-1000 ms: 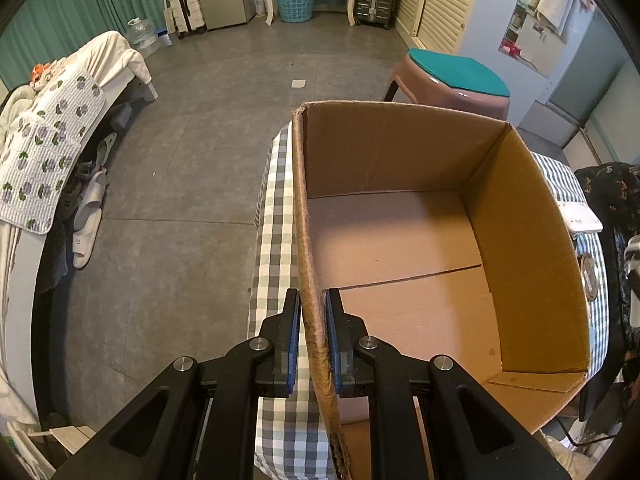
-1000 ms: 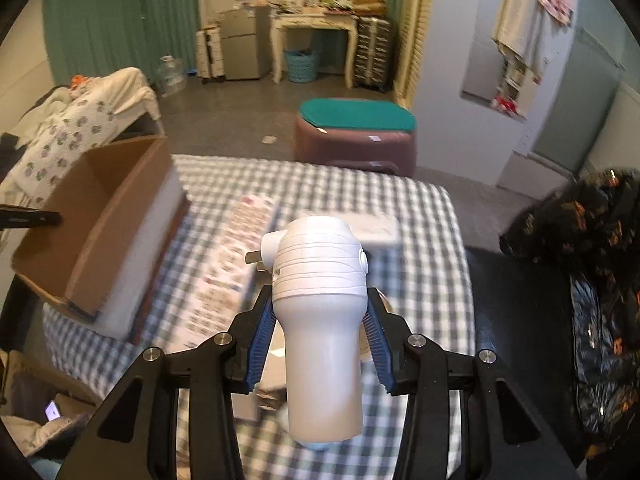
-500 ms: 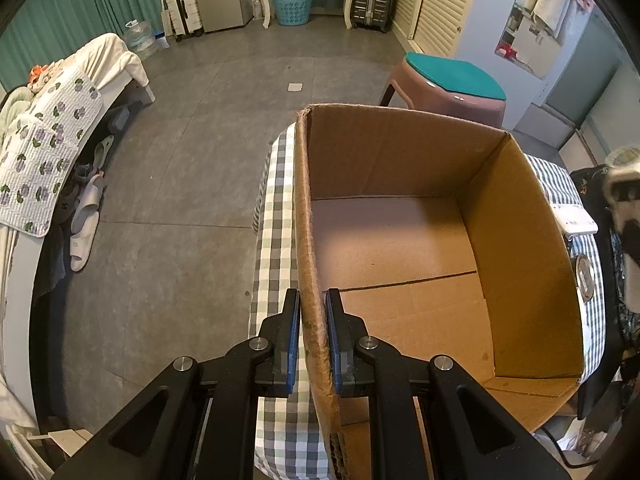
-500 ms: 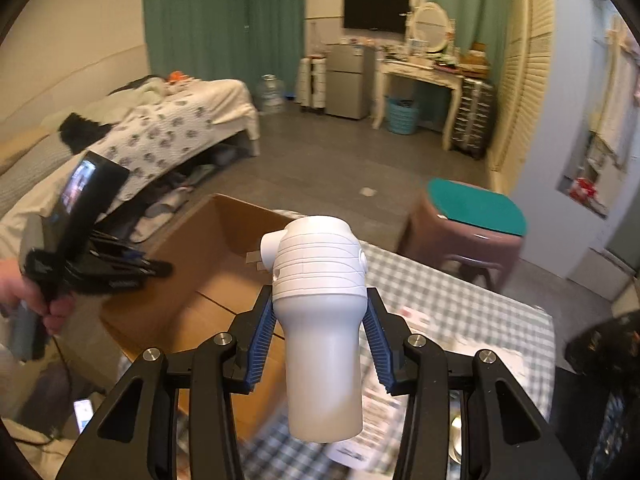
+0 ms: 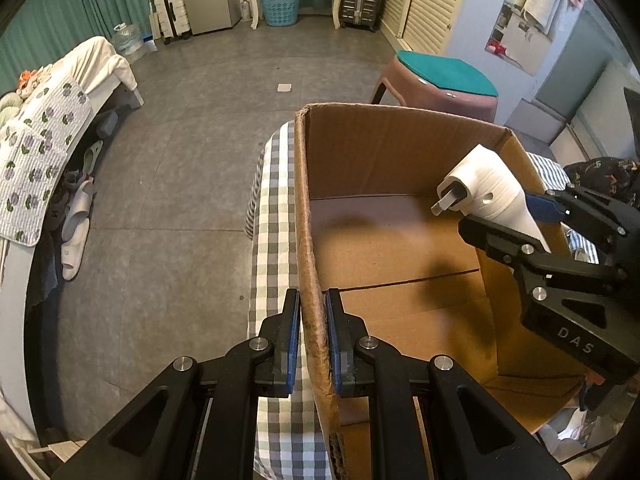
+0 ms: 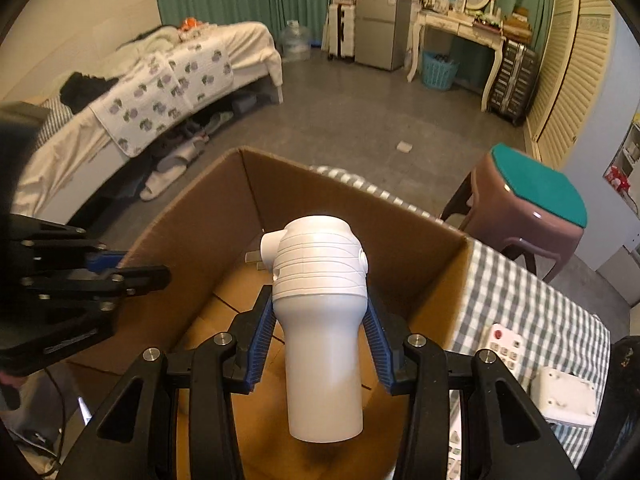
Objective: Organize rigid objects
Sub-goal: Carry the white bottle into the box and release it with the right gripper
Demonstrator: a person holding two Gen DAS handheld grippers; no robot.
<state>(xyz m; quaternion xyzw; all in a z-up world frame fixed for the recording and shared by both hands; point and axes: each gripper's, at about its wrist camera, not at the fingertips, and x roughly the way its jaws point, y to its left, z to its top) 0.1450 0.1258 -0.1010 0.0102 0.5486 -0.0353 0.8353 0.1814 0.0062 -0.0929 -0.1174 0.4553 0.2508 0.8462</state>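
Note:
An open, empty cardboard box (image 5: 400,248) stands on a checked tablecloth (image 5: 276,216). My left gripper (image 5: 313,312) is shut on the box's left wall. My right gripper (image 6: 320,320) is shut on a white plug-in device (image 6: 320,300) with metal prongs. It holds the device over the box's right wall, above the inside of the box; the device also shows in the left wrist view (image 5: 484,192). The box also shows in the right wrist view (image 6: 224,216).
A white remote (image 6: 504,348) and a white square adapter (image 6: 564,396) lie on the cloth to the right of the box. A pink stool with a teal top (image 6: 532,196) stands past the table. A bed (image 6: 140,92) is at the left.
My right gripper has carried the white device leftwards from above the table to over the box. My left gripper has kept its hold on the box wall.

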